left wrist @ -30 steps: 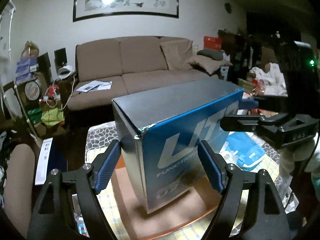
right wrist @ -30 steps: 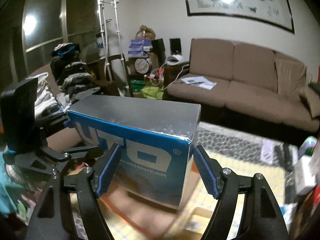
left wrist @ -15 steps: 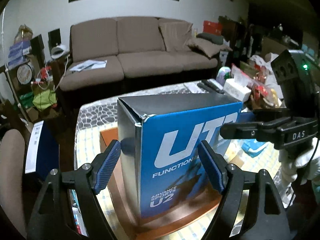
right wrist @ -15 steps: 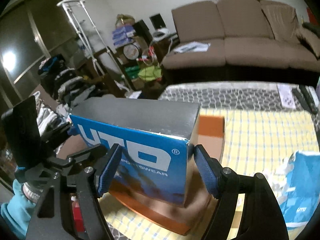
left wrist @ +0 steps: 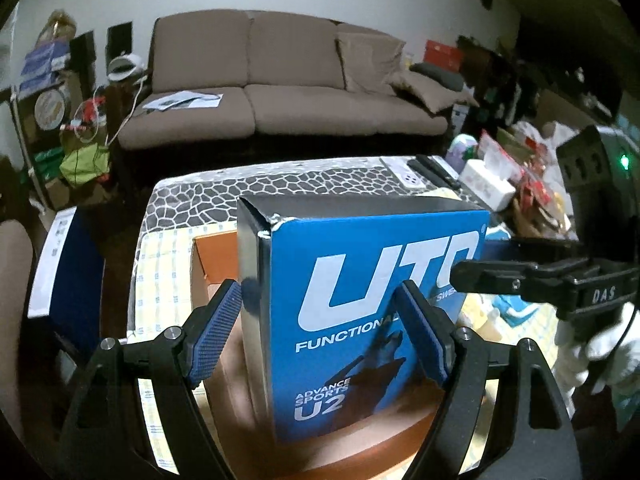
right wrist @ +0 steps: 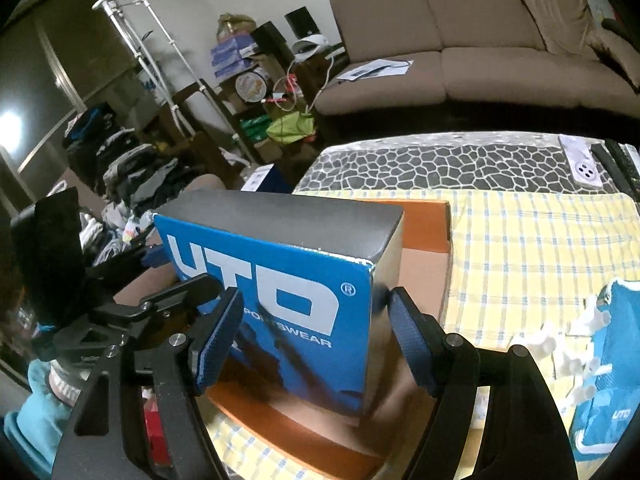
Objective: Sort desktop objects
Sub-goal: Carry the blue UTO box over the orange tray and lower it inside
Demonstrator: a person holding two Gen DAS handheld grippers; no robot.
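Observation:
A blue and black UTO box (left wrist: 360, 300) stands upright between both grippers, its lower edge down at the brown floor of an open orange cardboard box (left wrist: 216, 256). My left gripper (left wrist: 318, 308) is shut on the UTO box's left end, one pad on the black side and one on the blue face. My right gripper (right wrist: 316, 312) is shut on the other end of the UTO box (right wrist: 280, 280). Each wrist view shows the opposite gripper beyond the box. The orange cardboard box (right wrist: 424, 232) lies on a yellow checked cloth (right wrist: 520, 240).
A blue UTO package (right wrist: 608, 380) and white plastic pieces (right wrist: 560, 352) lie to the right on the cloth. A white power strip (right wrist: 584, 168) and remotes sit at the table's far edge, a tissue box (left wrist: 486, 184) far right. A brown sofa (left wrist: 280, 92) stands behind.
Both grippers have come down with the UTO box held between them. It was in the air above the cardboard box and now sits low inside it.

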